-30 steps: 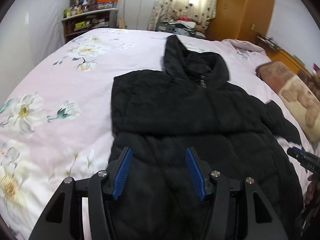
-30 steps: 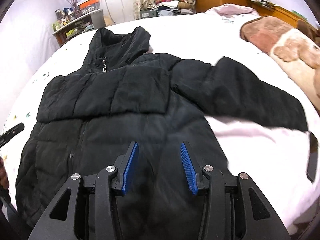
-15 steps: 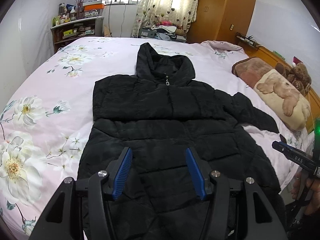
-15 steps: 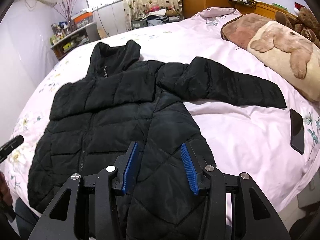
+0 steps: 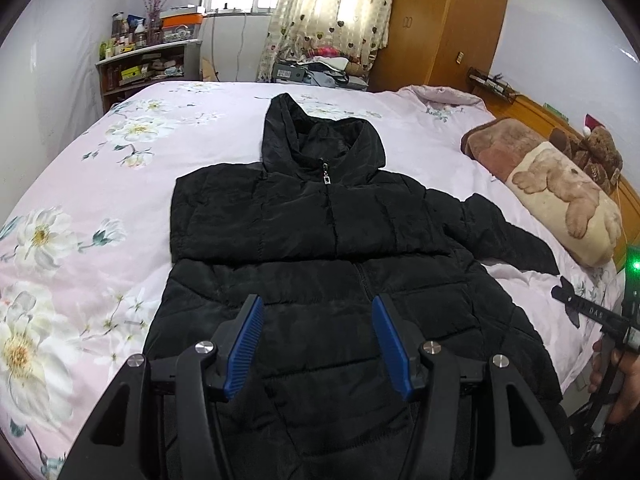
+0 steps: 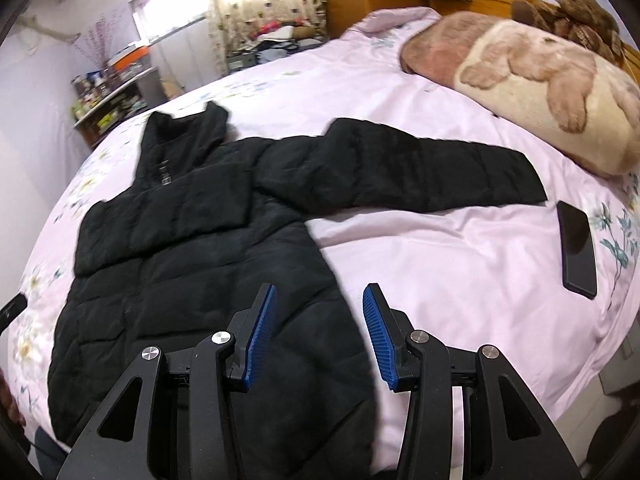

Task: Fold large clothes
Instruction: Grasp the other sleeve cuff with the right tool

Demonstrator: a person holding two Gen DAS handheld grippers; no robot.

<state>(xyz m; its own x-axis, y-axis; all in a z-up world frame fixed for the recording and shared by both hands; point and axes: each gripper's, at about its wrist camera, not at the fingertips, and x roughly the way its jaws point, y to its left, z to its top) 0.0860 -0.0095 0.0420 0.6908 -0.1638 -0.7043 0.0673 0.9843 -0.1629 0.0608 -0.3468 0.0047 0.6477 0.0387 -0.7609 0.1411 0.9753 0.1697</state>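
Coat (image 5: 320,248) flat on bed (image 5: 100,184), puffy, soft, a bit slippery. Left claw (image 5: 318,340) and right claw (image 6: 318,334) wide, holding nothing. Best grabbed by sleeve (image 6: 420,176) end.

We see a black jacket (image 5: 320,240) on a pale pink sheet (image 5: 80,184) printed with white flowers. Our grippers are black with blue pads (image 5: 244,344). The pillow (image 6: 540,92) is tan and brown, the phone (image 6: 576,248) black, the curtain (image 5: 336,12) cream with hearts.
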